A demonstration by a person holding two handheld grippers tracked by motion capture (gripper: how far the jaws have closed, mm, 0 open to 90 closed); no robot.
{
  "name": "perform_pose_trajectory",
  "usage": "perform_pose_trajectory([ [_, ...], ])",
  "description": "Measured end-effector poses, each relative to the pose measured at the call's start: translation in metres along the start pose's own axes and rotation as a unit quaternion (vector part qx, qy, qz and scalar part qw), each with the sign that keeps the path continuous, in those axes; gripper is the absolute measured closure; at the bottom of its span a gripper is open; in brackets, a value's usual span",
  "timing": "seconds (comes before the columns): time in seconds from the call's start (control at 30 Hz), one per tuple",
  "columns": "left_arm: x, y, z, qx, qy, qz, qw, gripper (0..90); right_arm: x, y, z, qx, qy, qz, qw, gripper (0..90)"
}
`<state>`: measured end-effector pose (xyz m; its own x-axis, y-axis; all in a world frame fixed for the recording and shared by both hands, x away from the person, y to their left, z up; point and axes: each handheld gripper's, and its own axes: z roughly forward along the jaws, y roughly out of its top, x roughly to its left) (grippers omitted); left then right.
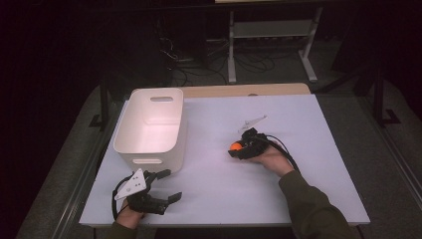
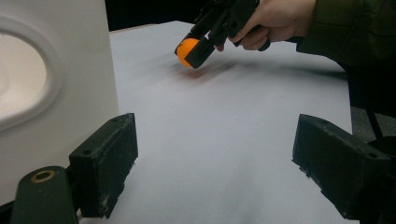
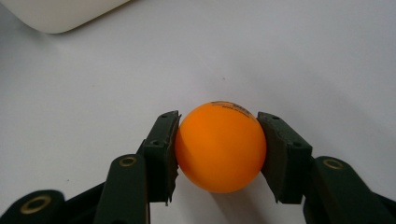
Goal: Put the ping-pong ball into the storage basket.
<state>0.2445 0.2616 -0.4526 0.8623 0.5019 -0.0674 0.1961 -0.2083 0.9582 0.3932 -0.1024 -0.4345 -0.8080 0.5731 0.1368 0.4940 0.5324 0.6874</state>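
Orange, round and unmistakable: the ping-pong ball (image 3: 220, 147) sits squeezed between the two black jaws of the right gripper (image 1: 238, 147), a pad pressed to each side of it, and it looks lifted just clear of the white table (image 1: 298, 149) near the middle. The left gripper view catches the same ball (image 2: 187, 50) hanging above its own faint shadow, so it seems to be airborne rather than resting.

Now the relation that matters. The white plastic bin (image 1: 149, 147) stands well apart from the ball, off to the person's left across bare tabletop, its open top facing up. A ball has no long axis to worry about, so the only question is direction: the carry probably runs leftward and up over the near wall of that bin.

The left gripper (image 1: 166, 185) rests just beside the bin's near corner, jaws spread wide with nothing between them. It is the closer hand to the bin, but the right one has the ball.
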Motion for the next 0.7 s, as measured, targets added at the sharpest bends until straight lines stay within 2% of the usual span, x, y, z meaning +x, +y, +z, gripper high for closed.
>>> perform_pose_trajectory([
  [0.7, 0.000, 0.000, 0.000, 0.000, 0.000, -0.002, 1.0000, 14.0, 0.020, 0.006, 0.008, 0.007, 0.029, -0.015, 0.9995, 49.9],
])
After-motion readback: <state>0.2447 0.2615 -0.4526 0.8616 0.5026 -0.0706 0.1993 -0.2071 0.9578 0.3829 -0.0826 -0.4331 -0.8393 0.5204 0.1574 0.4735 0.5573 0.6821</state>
